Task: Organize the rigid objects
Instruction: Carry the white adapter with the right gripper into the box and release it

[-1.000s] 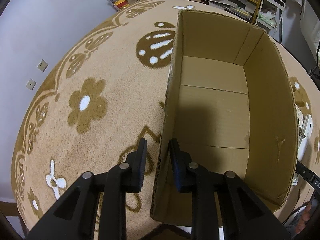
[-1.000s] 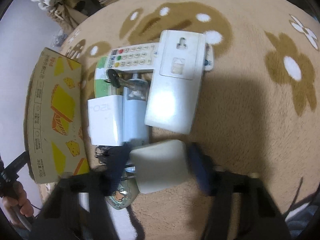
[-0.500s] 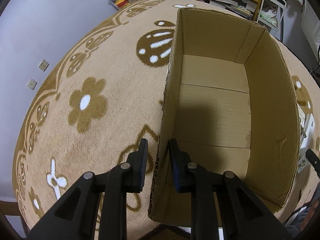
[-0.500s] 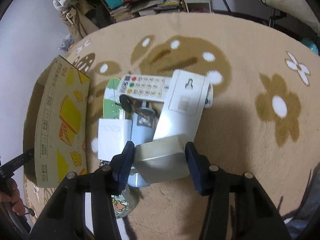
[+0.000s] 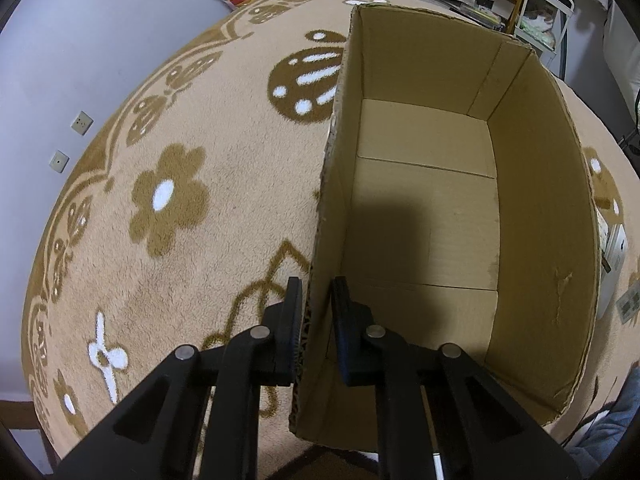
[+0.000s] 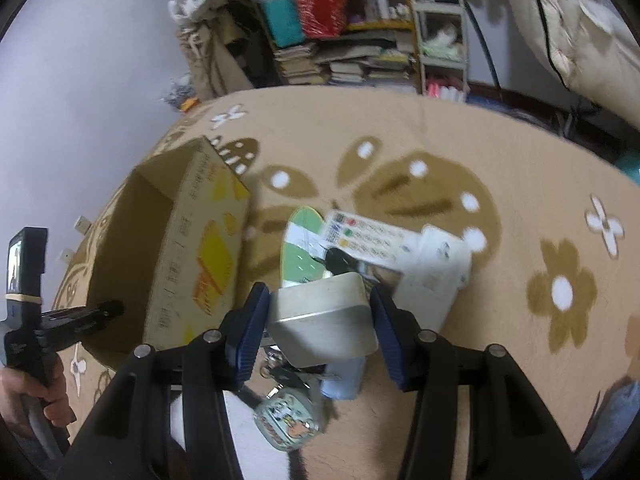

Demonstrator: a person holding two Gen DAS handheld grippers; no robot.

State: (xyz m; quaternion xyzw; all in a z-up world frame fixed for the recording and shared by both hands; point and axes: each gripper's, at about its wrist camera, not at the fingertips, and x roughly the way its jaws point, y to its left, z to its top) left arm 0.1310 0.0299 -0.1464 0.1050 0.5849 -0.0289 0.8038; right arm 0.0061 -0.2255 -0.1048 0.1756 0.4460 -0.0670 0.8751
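Observation:
My left gripper (image 5: 316, 312) is shut on the near left wall of an open cardboard box (image 5: 424, 216), whose inside is bare. The box also shows in the right wrist view (image 6: 188, 248), printed with yellow shapes, with the left gripper (image 6: 116, 308) on its wall. My right gripper (image 6: 320, 316) is shut on a grey-white metal tin (image 6: 324, 320), held above the carpet. Below and behind it lie a white remote control (image 6: 368, 240), a white flat device (image 6: 436, 276), a green-white card (image 6: 304, 248), a black key (image 6: 340, 258), a light blue item (image 6: 344, 376) and a small illustrated tin (image 6: 288, 420).
A tan carpet with brown flowers (image 6: 560, 292) covers the floor. Shelves with books and baskets (image 6: 340, 36) stand at the far wall. A white rack (image 6: 440, 32) stands beside them. Wall sockets (image 5: 82, 123) sit low on the left wall.
My right gripper has lifted the tin off the pile and tilted up, bringing the box and shelves into view. The left gripper keeps its hold on the box wall.

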